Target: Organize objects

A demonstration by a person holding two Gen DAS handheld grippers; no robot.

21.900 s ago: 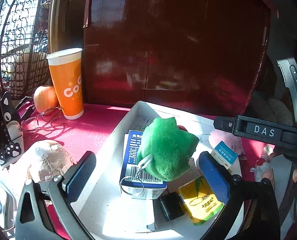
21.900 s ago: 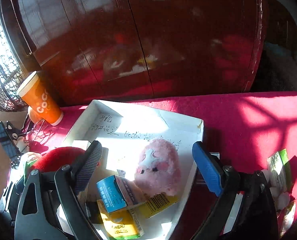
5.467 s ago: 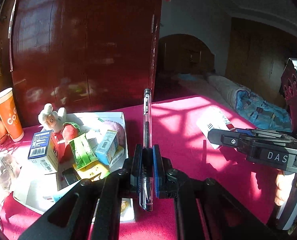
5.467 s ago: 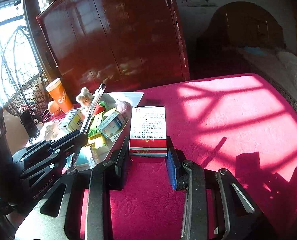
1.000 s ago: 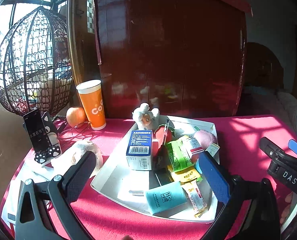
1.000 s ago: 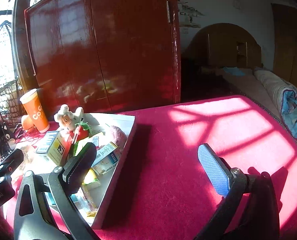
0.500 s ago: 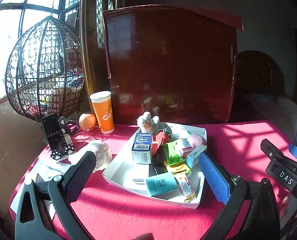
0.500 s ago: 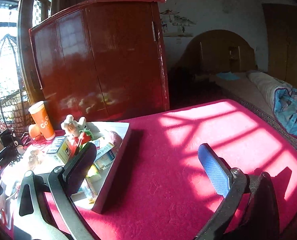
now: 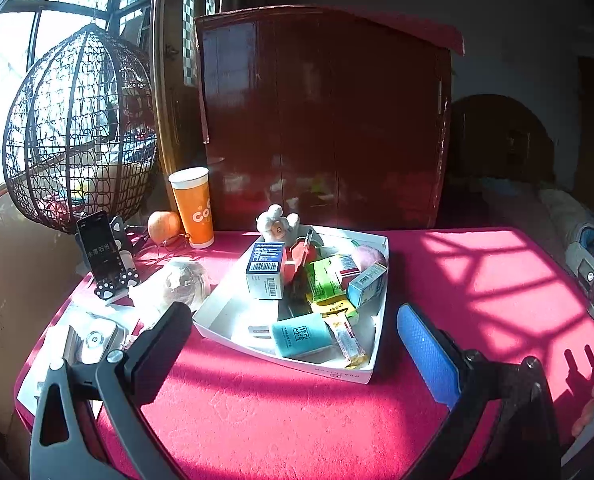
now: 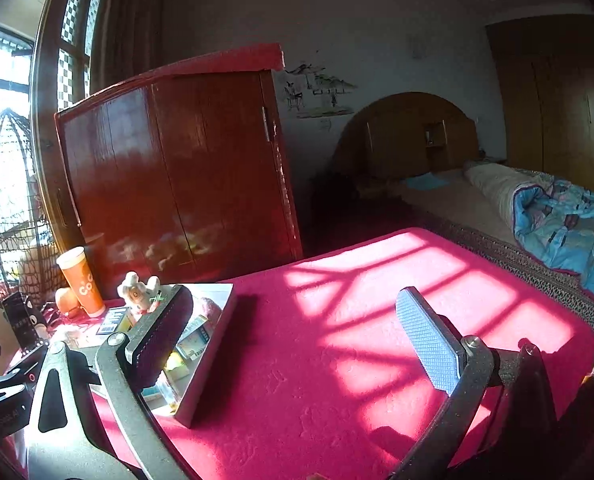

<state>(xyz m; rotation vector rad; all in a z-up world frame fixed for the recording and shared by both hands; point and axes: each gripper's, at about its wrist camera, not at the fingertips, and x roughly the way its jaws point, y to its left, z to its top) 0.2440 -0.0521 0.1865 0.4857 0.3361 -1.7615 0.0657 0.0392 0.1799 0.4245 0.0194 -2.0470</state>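
A white cardboard tray (image 9: 289,362) sits on the red tablecloth, packed with several items: a blue-and-white box (image 9: 266,269), a teal box (image 9: 301,334), green and yellow packets (image 9: 324,285), a pen (image 9: 307,242), a pink plush (image 9: 371,257) and a white plush (image 9: 276,222). My left gripper (image 9: 293,344) hangs open above the near cloth, well short of the tray, holding nothing. In the right wrist view the tray (image 10: 205,364) lies at lower left, and my right gripper (image 10: 297,340) is open and empty over bare cloth.
An orange paper cup (image 9: 192,208), an apple (image 9: 163,226), a phone on a cat stand (image 9: 104,254) and a crumpled white wrap (image 9: 177,286) stand left of the tray. A dark red cabinet (image 9: 321,120) backs the table. A bed (image 10: 557,216) lies to the right.
Both grippers have pulled back and risen away from the tray, which looks smaller now. Both stay open and empty.
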